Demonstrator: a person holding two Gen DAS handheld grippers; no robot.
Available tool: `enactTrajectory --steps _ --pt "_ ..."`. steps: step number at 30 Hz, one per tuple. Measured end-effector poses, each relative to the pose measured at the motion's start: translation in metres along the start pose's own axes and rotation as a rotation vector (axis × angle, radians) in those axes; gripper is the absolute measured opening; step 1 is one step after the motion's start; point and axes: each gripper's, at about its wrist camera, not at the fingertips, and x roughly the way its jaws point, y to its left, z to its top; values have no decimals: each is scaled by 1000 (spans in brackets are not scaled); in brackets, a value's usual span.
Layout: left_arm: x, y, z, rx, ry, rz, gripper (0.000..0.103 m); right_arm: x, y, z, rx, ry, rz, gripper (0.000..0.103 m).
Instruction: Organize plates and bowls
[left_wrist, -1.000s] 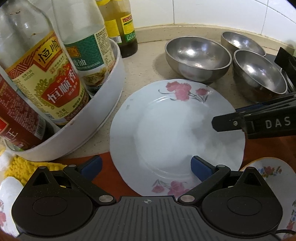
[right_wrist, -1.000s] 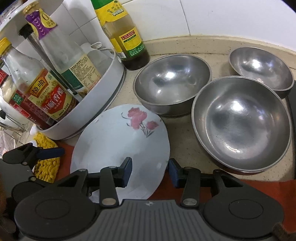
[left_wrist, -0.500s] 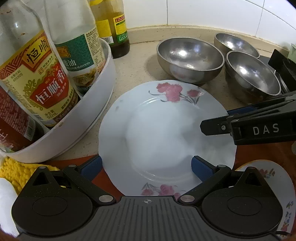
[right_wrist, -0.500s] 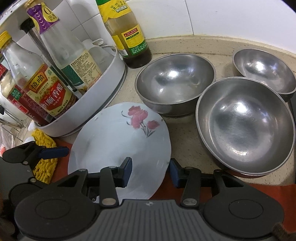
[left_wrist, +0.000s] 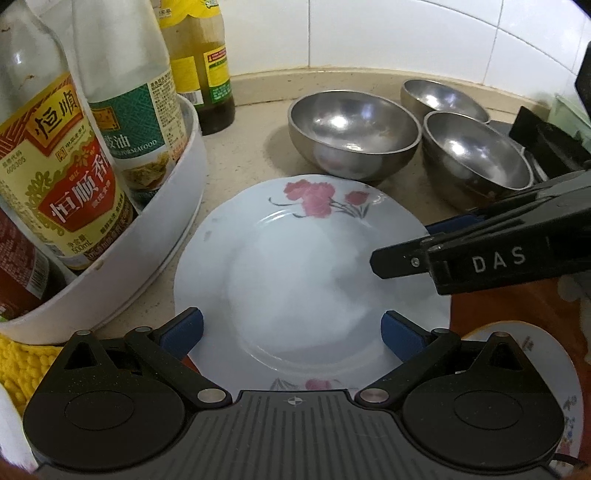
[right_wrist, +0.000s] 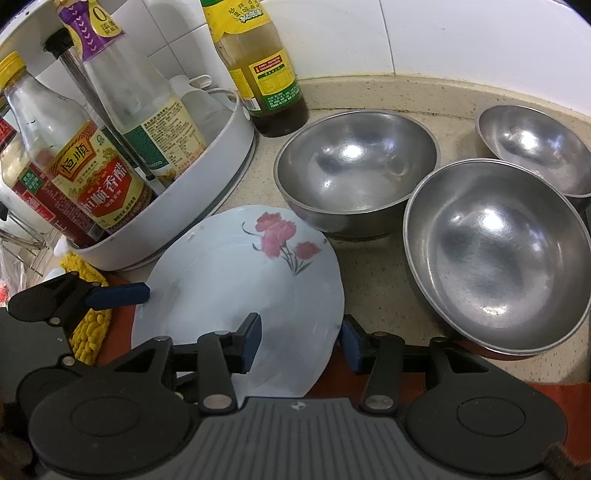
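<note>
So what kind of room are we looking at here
Most likely a home kitchen counter. White wall tiles back a speckled countertop, condiment bottles stand in a round white rack, and steel bowls sit beside a flowered plate.

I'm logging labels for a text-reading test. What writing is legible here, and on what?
"DAS": side of the right tongs.
"恒顺香醋": red-labelled vinegar bottle.
"FOR SEAFOOD": green-labelled bottle.
Yellow-labelled oil bottle: print too small to read.
Plates, bowls: no writing.
</note>
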Motion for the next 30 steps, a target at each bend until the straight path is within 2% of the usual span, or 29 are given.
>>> enactTrajectory --steps 3,5,8,10,14,19,30 --pt "-2 7 0 -1 7 29 103 0 -1 0 -1 -2 2 44" --pt "-2 16 -1 -27 15 22 103 -1 -1 0 2 1 5 44" --pt "8 36 -3 -133 53 -63 102 -1 -1 0 2 1 8 44" --pt "7 40 -1 -145 40 -78 102 -1 -1 0 -4 3 10 44" --pt "12 35 4 -115 37 -64 103 -2 -2 0 -3 3 22 44" --pt "12 35 8 -138 54 -34 98 -2 -2 0 6 5 23 43" --pt "-4 42 1 -175 52 -8 98 -9 4 1 25 12 56 43"
